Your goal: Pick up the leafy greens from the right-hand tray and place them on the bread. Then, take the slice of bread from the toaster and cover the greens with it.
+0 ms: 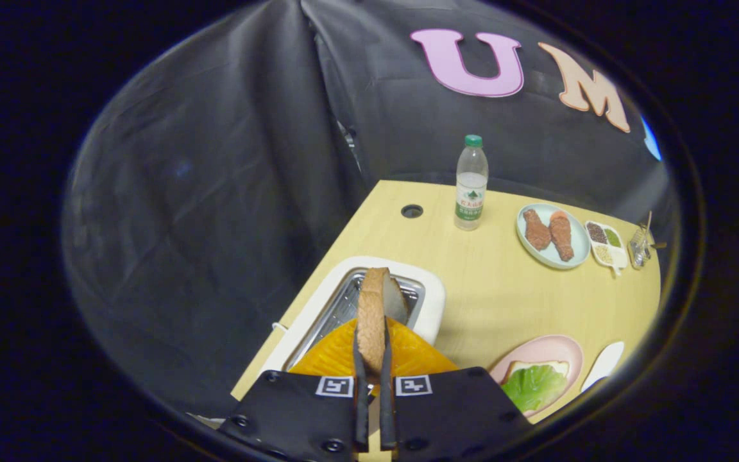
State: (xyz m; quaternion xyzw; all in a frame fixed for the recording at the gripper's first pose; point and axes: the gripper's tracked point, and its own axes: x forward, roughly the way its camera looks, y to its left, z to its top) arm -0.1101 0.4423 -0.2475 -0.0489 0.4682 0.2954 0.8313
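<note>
1. Gripper view: the gripper (373,359) has its jaws pinching the bread slice (373,314) upright above the toaster (430,295).
2. Leafy greens (534,385) lie on bread (559,366) on the pink plate (546,350), on the desk (498,289).
</note>
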